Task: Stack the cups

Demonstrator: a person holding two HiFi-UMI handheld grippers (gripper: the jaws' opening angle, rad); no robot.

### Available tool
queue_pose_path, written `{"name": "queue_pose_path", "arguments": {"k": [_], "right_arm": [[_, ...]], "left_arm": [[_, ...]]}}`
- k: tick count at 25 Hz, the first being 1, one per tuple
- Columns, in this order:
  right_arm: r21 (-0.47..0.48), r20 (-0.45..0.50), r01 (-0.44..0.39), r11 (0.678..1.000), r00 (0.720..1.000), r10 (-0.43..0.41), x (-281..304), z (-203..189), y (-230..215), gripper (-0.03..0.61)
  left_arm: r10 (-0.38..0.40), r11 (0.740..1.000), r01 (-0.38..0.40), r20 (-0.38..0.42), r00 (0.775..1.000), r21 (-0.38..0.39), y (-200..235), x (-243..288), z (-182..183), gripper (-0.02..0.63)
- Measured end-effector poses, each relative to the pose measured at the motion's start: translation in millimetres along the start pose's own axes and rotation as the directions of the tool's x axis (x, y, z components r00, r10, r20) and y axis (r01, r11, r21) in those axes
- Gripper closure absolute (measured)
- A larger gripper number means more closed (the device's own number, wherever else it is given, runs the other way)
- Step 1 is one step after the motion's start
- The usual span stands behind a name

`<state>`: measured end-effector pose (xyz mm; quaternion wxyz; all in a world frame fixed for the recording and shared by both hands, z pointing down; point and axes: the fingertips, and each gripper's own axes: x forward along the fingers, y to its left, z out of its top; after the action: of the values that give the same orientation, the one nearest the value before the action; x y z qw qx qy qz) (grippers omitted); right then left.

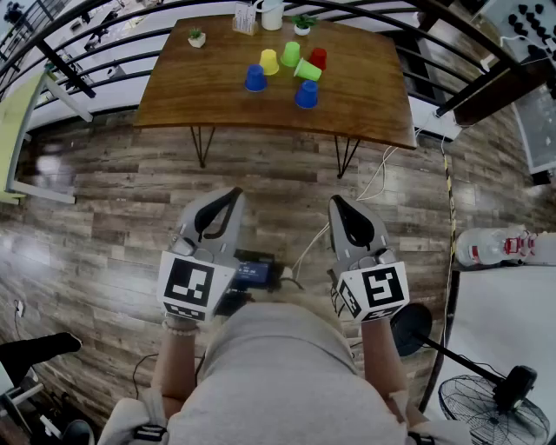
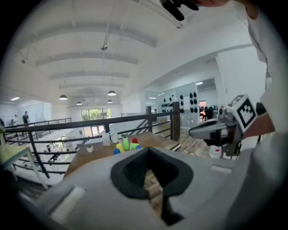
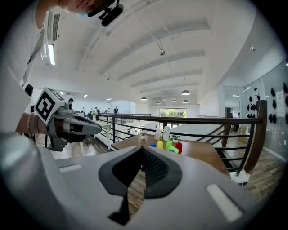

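Several plastic cups stand grouped on the wooden table [image 1: 217, 96] far ahead: a blue cup [image 1: 254, 78], a yellow cup [image 1: 269, 62], a green cup [image 1: 290, 54], a red cup [image 1: 318, 58], a light green cup lying on its side [image 1: 307, 70] and a second blue cup [image 1: 306, 94]. My left gripper [image 1: 233, 195] and right gripper [image 1: 334, 202] are held close to my body over the floor, well short of the table. Both are shut and hold nothing. The cups appear small and distant [image 2: 126, 144] [image 3: 167, 145] in both gripper views.
At the table's far edge stand a white jug [image 1: 272, 14], two small potted plants [image 1: 197, 37] [image 1: 301, 24] and a holder [image 1: 244, 18]. A black railing [image 1: 78, 52] runs behind it. Cables [image 1: 378, 178] lie on the wood floor; a fan [image 1: 495, 404] stands at lower right.
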<state>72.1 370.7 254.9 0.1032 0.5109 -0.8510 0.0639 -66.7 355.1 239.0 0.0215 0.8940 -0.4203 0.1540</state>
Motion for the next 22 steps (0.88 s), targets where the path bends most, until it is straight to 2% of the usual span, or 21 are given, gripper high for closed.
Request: {"name": "queue_pose_path", "arguments": {"k": [13,19,20,22], "right_arm": [[-0.018,0.002,-0.009,1.000,1.000,0.010,0.5,-2.0,0.6,0.574],[-0.021,0.022,-0.028,0.999,0.999,0.028,-0.8,1.7,5.8,0.574],[-0.025,0.024,-0.028,0.999,0.999,0.029,-1.1,2.3,7.0,0.574],[-0.016,0.033,-0.025,1.000,0.999,0.025,-2.3,4.5,8.1,0.569]], "left_arm": [[0.000,1.000,0.000,0.001,1.000,0.008,-2.4,1.1,-0.8,0.618],[-0.020,0.999,0.021,0.015,1.000,-0.024,-4.8,1.2,0.5,0.618],[-0.022,0.999,0.023,0.022,1.000,-0.026,-5.6,0.8,1.4,0.615],[-0.026,0.999,0.026,0.028,0.999,-0.021,-7.3,0.1,2.7,0.564]]}}
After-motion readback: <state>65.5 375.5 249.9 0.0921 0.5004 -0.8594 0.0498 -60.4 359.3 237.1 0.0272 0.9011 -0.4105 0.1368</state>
